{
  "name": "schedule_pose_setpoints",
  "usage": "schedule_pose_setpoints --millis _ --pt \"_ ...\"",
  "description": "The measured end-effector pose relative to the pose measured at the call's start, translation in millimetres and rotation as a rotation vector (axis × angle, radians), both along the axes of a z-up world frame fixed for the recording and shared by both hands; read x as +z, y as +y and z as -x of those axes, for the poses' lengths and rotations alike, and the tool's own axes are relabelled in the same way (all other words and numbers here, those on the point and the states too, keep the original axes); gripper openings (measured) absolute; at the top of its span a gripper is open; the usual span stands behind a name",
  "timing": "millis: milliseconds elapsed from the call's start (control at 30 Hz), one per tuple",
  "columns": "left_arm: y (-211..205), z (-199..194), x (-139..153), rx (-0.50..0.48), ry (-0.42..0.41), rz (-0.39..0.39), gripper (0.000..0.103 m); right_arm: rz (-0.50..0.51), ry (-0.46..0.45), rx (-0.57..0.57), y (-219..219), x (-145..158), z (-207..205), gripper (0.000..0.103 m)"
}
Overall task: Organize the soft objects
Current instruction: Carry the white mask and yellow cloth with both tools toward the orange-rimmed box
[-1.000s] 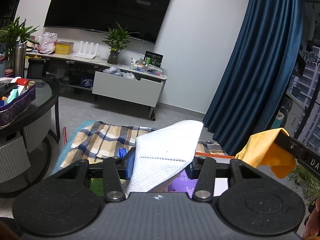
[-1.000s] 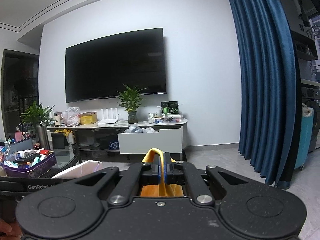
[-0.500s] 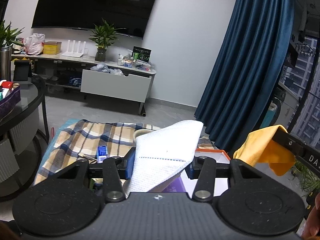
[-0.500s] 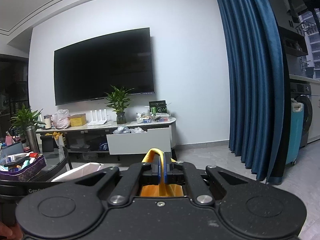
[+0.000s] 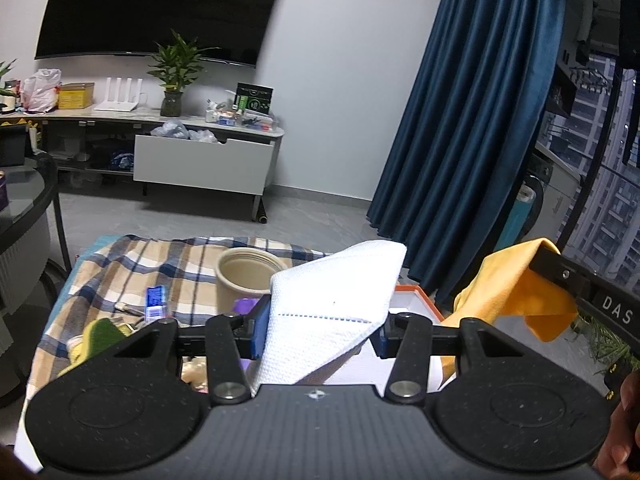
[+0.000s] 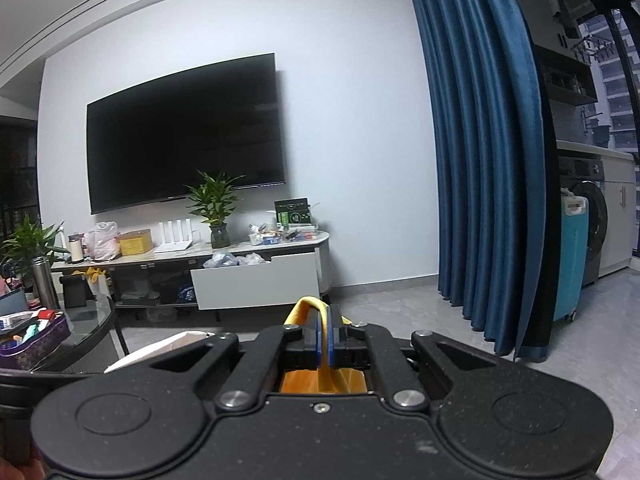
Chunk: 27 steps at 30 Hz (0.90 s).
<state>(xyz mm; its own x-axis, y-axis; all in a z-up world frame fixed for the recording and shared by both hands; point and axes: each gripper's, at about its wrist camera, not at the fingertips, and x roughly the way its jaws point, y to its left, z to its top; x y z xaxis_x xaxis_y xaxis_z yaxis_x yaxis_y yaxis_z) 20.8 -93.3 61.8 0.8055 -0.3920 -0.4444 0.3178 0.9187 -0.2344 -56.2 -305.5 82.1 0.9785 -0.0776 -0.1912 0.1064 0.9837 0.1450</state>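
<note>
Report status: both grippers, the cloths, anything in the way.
Left gripper shut on white cloth. Right gripper shut on yellow cloth. Both cloths held up. Tan bucket ahead on plaid blanket.

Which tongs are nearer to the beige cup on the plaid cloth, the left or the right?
Left. The left tongs, gripping the white cloth, sit just in front of the beige cup. The right tongs, holding the yellow cloth, are far off to its right.
</note>
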Motion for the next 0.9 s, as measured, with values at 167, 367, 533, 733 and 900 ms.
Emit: schedule_pose_setpoints --millis 167,367,533,733,900 --pt "-15.2 -4.7 -3.2 -0.019 0.005 -0.013 0.048 -0.007 0.009 -0.019 -13.6 -4.0 -3.3 0.003" --pt "-31.7 -10.5 -9.1 -0.048 0.014 -0.032 0.048 -0.025 0.028 -0.039 -27.7 -10.4 -9.9 0.003" --pt "-45.5 -15.4 -15.6 -0.071 0.025 -0.053 0.048 -0.028 0.044 -0.053 -38.0 -15.8 -17.8 0.003" --pt "-59.8 -21.0 -24.7 -0.096 0.041 -0.076 0.048 -0.040 0.068 -0.060 -46.5 -22.6 -29.2 0.003" --pt "-66.7 -28.4 -33.3 -0.104 0.058 -0.093 0.048 -0.045 0.105 -0.064 -53.6 -31.5 -43.2 0.003"
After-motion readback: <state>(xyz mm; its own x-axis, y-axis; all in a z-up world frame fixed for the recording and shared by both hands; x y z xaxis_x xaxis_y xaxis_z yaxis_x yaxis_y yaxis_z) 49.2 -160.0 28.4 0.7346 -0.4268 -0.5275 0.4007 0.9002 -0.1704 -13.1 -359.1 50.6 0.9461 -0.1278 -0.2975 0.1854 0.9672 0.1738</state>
